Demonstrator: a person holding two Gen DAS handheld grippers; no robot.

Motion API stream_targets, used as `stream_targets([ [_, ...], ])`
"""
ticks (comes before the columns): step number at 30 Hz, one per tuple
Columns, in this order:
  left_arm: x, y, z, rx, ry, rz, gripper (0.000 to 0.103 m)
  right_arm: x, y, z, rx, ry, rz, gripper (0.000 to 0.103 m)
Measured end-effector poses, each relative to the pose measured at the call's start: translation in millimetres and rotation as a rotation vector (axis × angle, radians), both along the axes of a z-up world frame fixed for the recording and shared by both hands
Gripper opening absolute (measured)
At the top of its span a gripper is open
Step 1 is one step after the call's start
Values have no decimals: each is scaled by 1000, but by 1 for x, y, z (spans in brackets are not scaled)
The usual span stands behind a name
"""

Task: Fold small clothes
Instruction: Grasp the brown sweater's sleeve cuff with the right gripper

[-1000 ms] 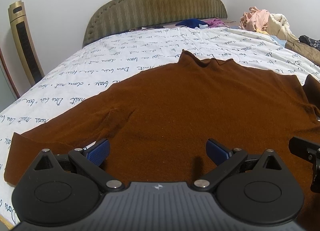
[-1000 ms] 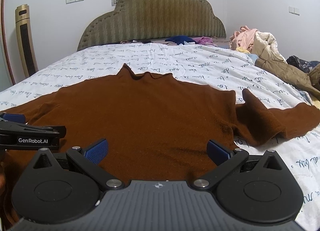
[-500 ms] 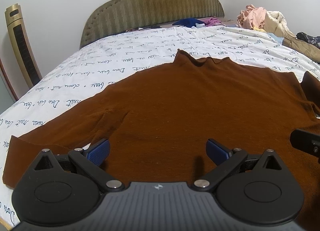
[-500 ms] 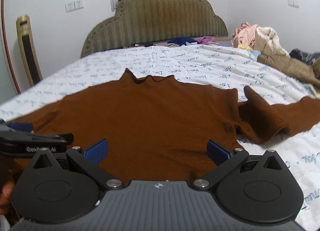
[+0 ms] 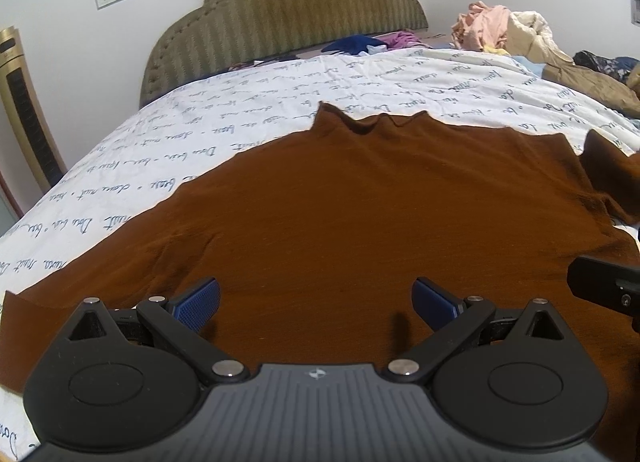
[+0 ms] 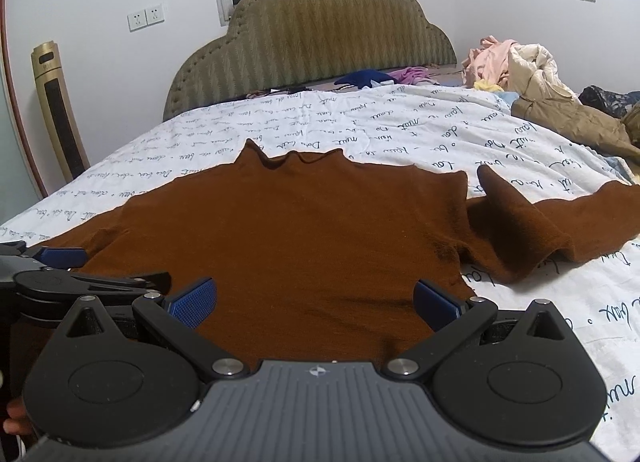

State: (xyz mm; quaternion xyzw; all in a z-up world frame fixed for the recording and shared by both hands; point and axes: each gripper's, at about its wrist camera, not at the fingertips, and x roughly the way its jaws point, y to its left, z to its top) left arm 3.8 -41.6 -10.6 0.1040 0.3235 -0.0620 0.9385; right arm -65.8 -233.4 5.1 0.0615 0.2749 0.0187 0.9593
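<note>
Lying flat on the bed (image 5: 360, 74), collar toward the headboard (image 6: 312, 30): brown turtleneck sweater (image 5: 360, 214). Left wrist view shows its left sleeve stretched straight out; right wrist view alone shows the right sleeve bunched and folded. Left gripper (image 5: 316, 302) jaws spread wide above the lower body, nothing between them. Right gripper (image 6: 316, 302) jaws likewise spread, empty, over the hem near the right side seam.
</note>
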Motion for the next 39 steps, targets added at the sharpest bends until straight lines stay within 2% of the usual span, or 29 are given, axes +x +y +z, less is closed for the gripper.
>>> stream_targets([
  [4, 0, -9, -1, 10, 1, -15, 103, -5, -9, 2, 4, -30, 1, 103],
  [8, -1, -14, 0, 10, -3, -31, 103, -8, -41, 5, 34, -42, -37, 103],
  [14, -2, -20, -2, 21, 1, -49, 103, -4, -132, 6, 88, -58, -236, 103],
  [19, -3, -22, -4, 32, 2, -59, 103, 4, -227, -6, 143, -56, -476, 103],
  [24, -5, -22, -5, 41, 2, -63, 103, 10, -324, -41, 490, -53, -645, 97],
  [28, -4, -22, -6, 52, 5, -61, 103, 25, -349, -52, 596, -106, -678, 88],
  [30, -4, -24, -8, 58, 7, -61, 103, 35, -361, -57, 656, -141, -681, 81],
  [34, -5, -25, -8, 72, 5, -66, 103, 50, -383, -65, 778, -201, -707, 60],
  [35, -5, -25, -8, 76, 5, -67, 103, 52, -388, -66, 799, -215, -723, 47],
  [36, -5, -24, -8, 78, 3, -67, 103, 56, -393, -67, 811, -218, -744, 40],
  [37, -5, -22, -8, 79, 0, -65, 103, 58, -397, -66, 812, -212, -765, 23],
  [38, -5, -20, -7, 77, -1, -61, 103, 60, -399, -65, 798, -201, -791, 11],
  [39, -4, -18, -7, 73, -2, -55, 103, 59, -398, -61, 759, -190, -826, 11],
])
